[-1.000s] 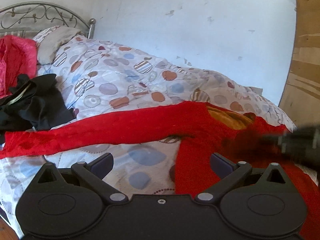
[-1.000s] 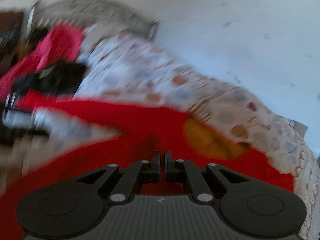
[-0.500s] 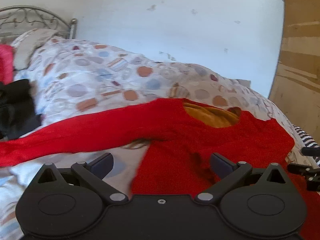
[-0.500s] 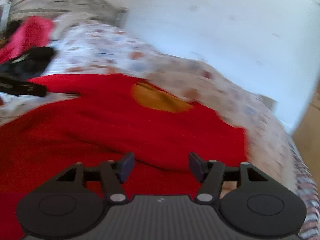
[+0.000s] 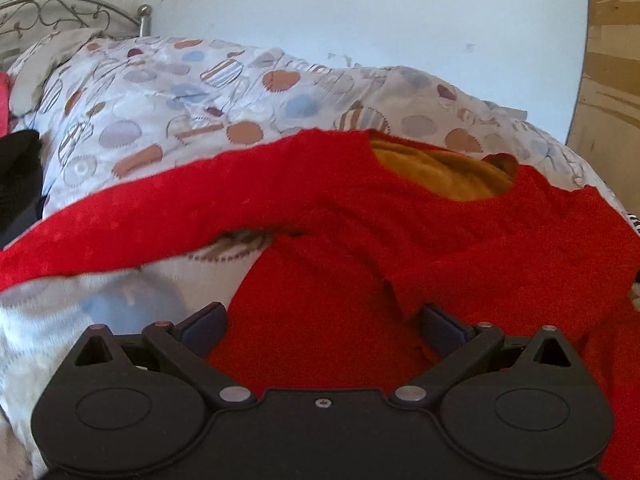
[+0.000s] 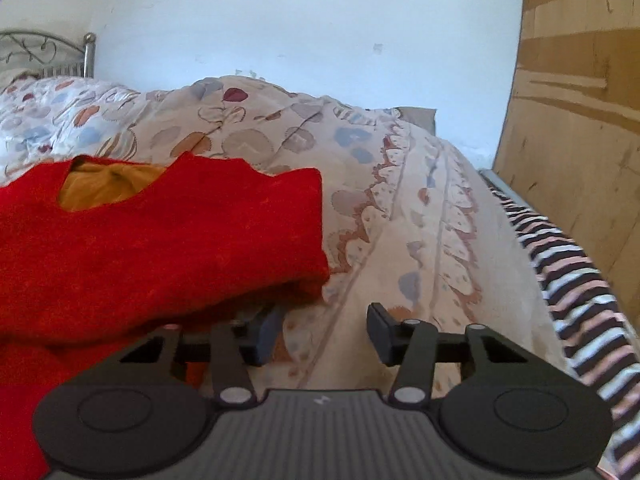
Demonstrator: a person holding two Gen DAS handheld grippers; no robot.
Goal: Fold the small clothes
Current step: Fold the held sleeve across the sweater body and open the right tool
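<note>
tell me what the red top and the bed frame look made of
Red top: looks like a soft knit or fleece, matte with a fuzzy, nubby surface; its mustard inside shows at the neck. Exact fibre unclear.
Bed frame: looks like metal, thin curled bars with a grey sheen and a round knob.

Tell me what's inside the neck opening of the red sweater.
Inside the red sweater neck opening, an orange-brown lining or fabric shows. Whether it is a separate garment cannot be told; the rest is covered.
</note>
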